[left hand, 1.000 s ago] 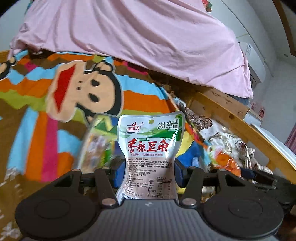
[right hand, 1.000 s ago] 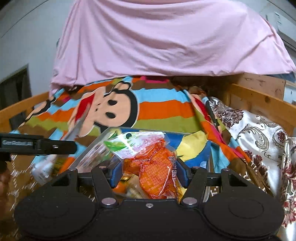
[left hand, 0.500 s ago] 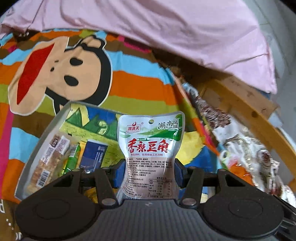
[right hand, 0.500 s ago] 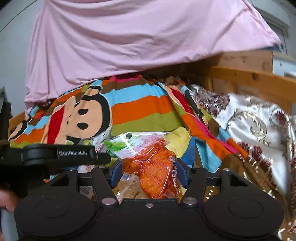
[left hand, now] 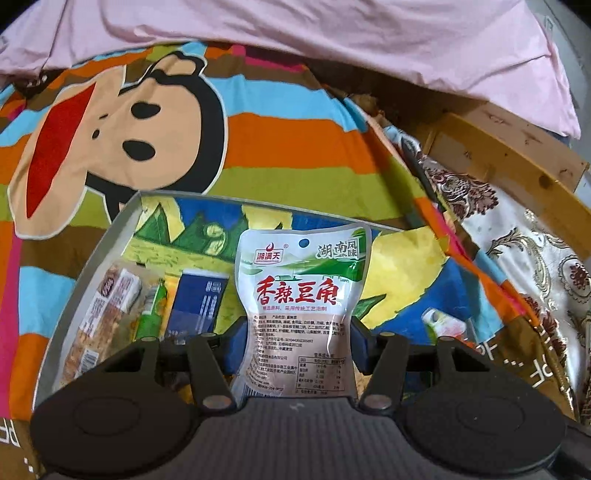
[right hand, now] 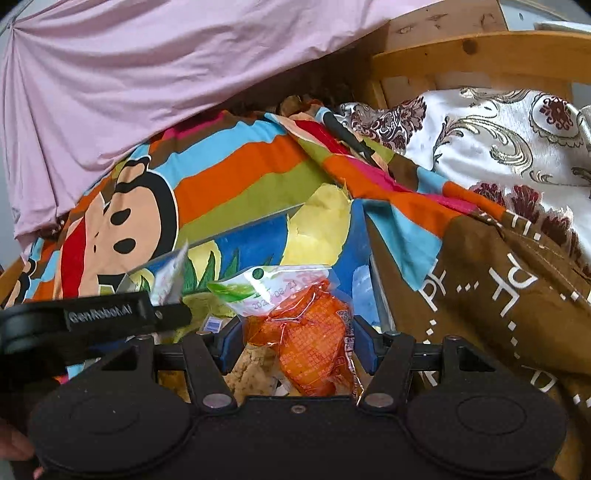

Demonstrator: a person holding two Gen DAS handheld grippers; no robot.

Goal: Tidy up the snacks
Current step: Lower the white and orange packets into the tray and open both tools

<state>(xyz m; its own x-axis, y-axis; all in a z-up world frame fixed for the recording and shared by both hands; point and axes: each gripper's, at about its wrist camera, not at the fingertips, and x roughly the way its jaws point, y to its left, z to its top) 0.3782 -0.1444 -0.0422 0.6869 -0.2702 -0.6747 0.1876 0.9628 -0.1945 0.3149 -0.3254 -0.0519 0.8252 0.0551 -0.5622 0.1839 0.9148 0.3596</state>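
Note:
My left gripper (left hand: 298, 341) is shut on a white and green tofu snack packet (left hand: 301, 295) with red Chinese letters, held upright over a tray (left hand: 110, 236) with a painted blue, yellow and green floor. In the tray lie a biscuit packet (left hand: 99, 317), a green packet (left hand: 149, 314) and a dark blue packet (left hand: 195, 306). My right gripper (right hand: 297, 343) is shut on an orange snack packet (right hand: 306, 343) with a clear green-printed top, over the tray's right part (right hand: 321, 229). The left gripper's black body (right hand: 92, 317) shows at the left of the right wrist view.
The tray lies on a striped bedspread with a cartoon monkey (left hand: 122, 129). A pink sheet (left hand: 295, 33) hangs behind. A wooden bed frame (left hand: 517, 155) and a floral white cloth (right hand: 498, 125) lie to the right. Another small packet (left hand: 443, 325) lies at the tray's right end.
Both grippers have come down and forward over the tray with their packets still held. The tray and its packets have come into sharp view below the left gripper.

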